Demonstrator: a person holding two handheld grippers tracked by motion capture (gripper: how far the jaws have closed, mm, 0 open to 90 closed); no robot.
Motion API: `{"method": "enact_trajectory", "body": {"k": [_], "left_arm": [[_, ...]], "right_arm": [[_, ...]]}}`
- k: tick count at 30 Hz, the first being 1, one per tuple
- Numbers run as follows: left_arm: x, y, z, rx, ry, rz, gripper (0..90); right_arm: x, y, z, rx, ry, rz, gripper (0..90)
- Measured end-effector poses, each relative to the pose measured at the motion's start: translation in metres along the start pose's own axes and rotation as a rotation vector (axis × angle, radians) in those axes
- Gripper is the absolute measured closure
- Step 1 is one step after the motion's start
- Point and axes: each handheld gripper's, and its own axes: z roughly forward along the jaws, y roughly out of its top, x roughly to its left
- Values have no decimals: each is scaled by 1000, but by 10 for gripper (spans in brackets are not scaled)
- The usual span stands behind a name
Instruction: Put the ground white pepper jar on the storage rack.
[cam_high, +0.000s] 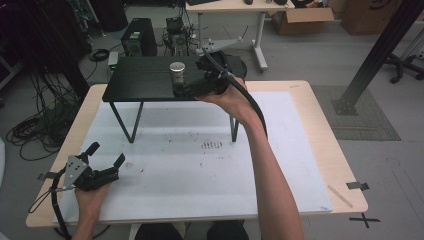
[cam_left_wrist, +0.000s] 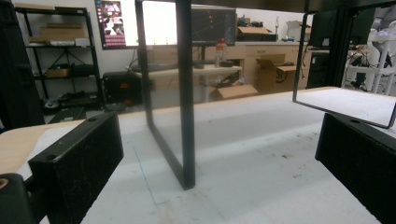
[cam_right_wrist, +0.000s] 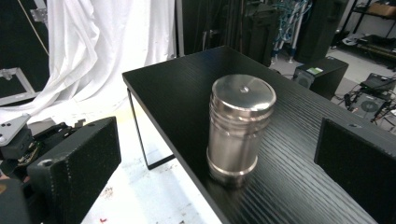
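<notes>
Canister: a shiny ribbed steel cylinder with a flat lid (cam_right_wrist: 240, 130) stands upright on the black wooden riser shelf (cam_high: 145, 82), near its front edge, at twelve o'clock on the white-covered surface (cam_high: 200, 170).
Handling: looks rigid, fairly heavy and slick; my call is to clamp mid-body, across the ribs, not the lid.
Right gripper (cam_high: 192, 89): jaws spread wide, nothing between the pads; the canister sits just ahead, centred in the gap, not touched.
Left gripper (cam_high: 107, 161): parked at eight o'clock on the surface, jaws apart, empty, facing the shelf's thin black metal leg (cam_left_wrist: 184, 116).
Risk: a low nudge could tip it.
</notes>
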Motion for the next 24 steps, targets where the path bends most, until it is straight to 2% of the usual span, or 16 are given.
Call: {"method": "enact_trajectory", "body": {"k": [11,24], "left_arm": [[0,0,0,3,1,1,13],[0,0,1,6,1,1,14]], "right_arm": [[0,-26,-33,-16,-57,15,6],[0,-60,-60,-31,-114,40,8]]}}
